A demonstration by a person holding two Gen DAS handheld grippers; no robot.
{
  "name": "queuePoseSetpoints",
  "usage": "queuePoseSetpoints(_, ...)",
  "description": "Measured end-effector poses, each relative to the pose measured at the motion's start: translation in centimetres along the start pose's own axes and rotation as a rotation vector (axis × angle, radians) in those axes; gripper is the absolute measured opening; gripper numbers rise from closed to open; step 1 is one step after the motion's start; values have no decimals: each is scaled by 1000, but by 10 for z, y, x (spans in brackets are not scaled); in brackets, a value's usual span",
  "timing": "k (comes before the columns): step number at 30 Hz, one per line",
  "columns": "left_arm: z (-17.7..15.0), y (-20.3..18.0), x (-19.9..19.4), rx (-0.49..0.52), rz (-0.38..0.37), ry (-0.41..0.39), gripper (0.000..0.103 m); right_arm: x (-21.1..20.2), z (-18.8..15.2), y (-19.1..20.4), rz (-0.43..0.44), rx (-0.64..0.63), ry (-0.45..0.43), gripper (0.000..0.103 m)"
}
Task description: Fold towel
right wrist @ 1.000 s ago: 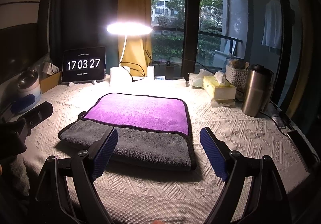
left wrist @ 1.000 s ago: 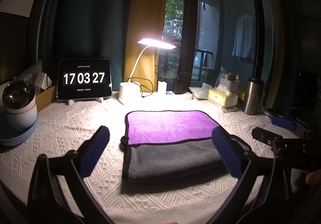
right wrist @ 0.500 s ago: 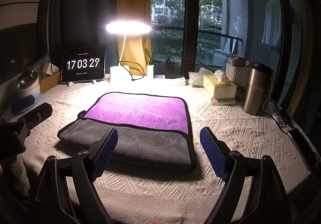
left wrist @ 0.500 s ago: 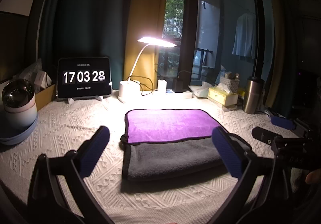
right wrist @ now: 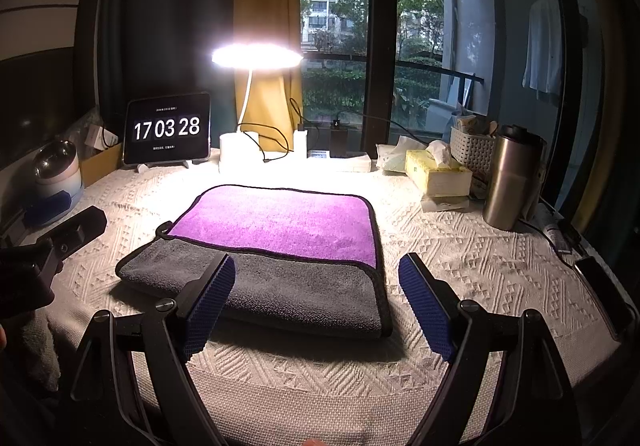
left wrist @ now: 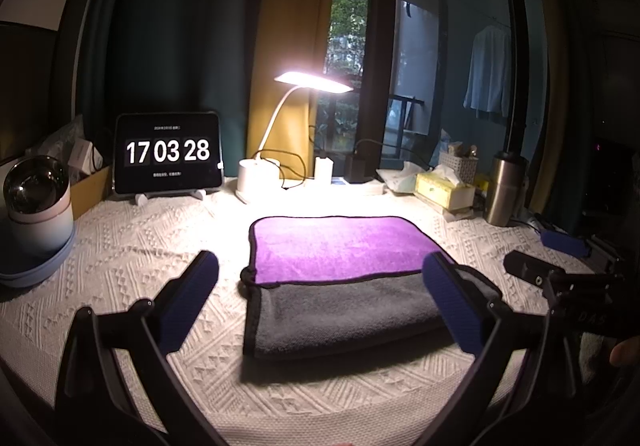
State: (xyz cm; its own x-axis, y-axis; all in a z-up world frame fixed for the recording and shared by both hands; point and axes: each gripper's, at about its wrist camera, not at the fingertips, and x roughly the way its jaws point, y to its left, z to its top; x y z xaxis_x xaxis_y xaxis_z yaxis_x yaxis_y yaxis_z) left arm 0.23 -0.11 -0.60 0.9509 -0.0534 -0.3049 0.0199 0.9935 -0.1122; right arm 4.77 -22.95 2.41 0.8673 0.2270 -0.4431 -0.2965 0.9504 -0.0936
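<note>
A towel (left wrist: 340,278) lies folded on the white knitted tablecloth (left wrist: 132,254), purple side on top at the back, grey side showing along the near edge; it also shows in the right wrist view (right wrist: 276,246). My left gripper (left wrist: 320,294) is open and empty, held just before the towel's near edge. My right gripper (right wrist: 316,294) is open and empty, near the towel's front right corner. The right gripper's body shows at the right of the left wrist view (left wrist: 560,286), the left one's at the left of the right wrist view (right wrist: 52,246).
A lit desk lamp (right wrist: 256,58) and a tablet clock (right wrist: 168,130) stand at the back. A tissue box (right wrist: 436,174), basket (right wrist: 472,150) and steel tumbler (right wrist: 512,182) stand at the right. A round appliance (left wrist: 36,206) sits left. A phone (right wrist: 604,294) lies at the right edge.
Nothing has visibly moved apart from slight camera drift; the towel lies the same and both grippers stay open.
</note>
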Motion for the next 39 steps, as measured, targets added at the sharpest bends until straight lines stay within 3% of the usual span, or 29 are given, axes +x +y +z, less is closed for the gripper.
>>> queuePoseSetpoints(22, 5, 7, 22, -10, 7, 60, 103, 11, 2, -6, 14, 5, 1, 86)
queuePoseSetpoints(34, 4, 35, 75, -76, 39, 231, 102, 49, 10, -37, 24, 45, 69, 85)
queuePoseSetpoints(39, -2, 47, 97, -140, 8, 322, 102, 66, 5, -48, 34, 68, 119, 81)
